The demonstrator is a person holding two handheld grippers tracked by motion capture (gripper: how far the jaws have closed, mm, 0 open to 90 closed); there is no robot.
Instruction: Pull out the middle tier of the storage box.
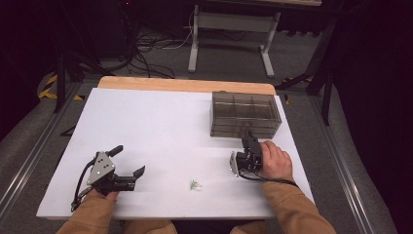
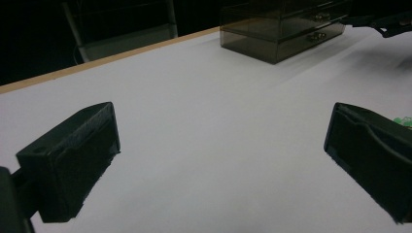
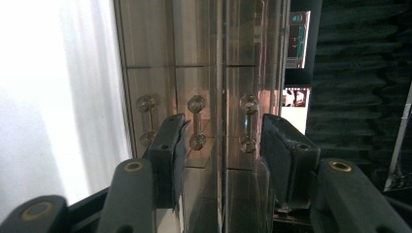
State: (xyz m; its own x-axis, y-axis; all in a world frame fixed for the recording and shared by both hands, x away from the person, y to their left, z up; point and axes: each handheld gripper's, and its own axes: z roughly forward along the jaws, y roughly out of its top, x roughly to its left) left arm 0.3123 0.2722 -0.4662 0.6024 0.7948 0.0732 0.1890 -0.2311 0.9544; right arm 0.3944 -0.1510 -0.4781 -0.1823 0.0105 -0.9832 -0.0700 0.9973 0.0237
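Note:
A smoky clear drawer box [image 1: 246, 114] stands at the back right of the white table [image 1: 160, 126]. My right gripper [image 1: 251, 140] is held on its side against the box's front. In the right gripper view its jaws [image 3: 221, 131] stand apart around the drawer front [image 3: 194, 48]. One clear handle [image 3: 197, 121] sits between the pads and another [image 3: 248, 124] lies close to the right pad; neither pad visibly presses on one. My left gripper [image 1: 129, 161] rests near the front left, wide open [image 2: 221, 141] with bare table between its jaws.
A small green object [image 1: 194, 185] lies near the table's front edge between the two hands, and its edge shows past the right jaw [image 2: 404, 120]. The box [image 2: 282, 29] shows far off in the left gripper view. Behind the table are a white stand and cables on the floor.

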